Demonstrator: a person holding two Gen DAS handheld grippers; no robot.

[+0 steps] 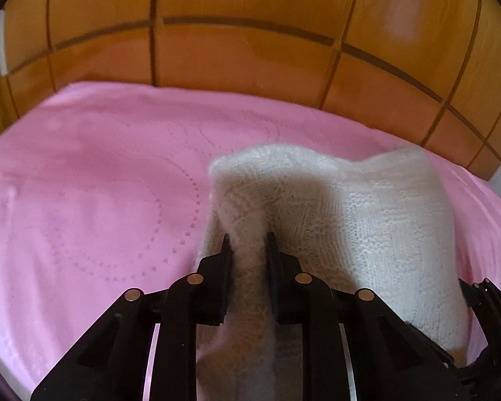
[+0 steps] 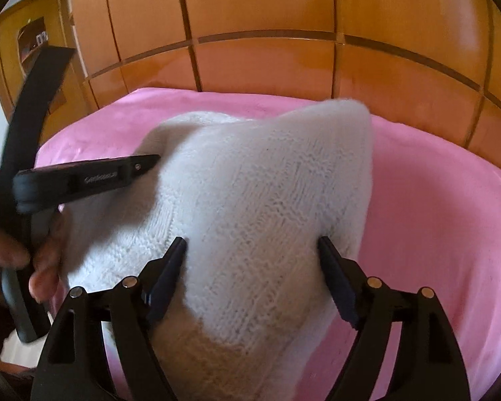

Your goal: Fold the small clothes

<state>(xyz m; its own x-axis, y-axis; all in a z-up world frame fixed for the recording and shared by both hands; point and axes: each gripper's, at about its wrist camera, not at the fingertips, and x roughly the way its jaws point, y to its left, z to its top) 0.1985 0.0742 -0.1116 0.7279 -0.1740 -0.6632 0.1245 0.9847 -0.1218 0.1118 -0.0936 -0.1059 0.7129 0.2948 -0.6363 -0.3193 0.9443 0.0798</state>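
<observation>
A white knitted garment [image 1: 367, 220] lies bunched and partly lifted over a pink bedspread [image 1: 100, 183]. My left gripper [image 1: 248, 240] is shut on a fold of the knit, which runs between its fingers. In the right wrist view the garment [image 2: 267, 193] rises in a peak in front of me. My right gripper [image 2: 252, 244] is open, its fingers spread on either side of the knit, which drapes between them. The left gripper [image 2: 83, 177] reaches into the garment from the left, held by a hand [image 2: 23, 254].
A glossy wooden headboard [image 1: 250, 50] with dark inlay lines stands behind the bed. The pink bedspread [image 2: 434, 217] stretches to the left and right of the garment. A wooden shelf unit [image 2: 33, 43] is at the far left.
</observation>
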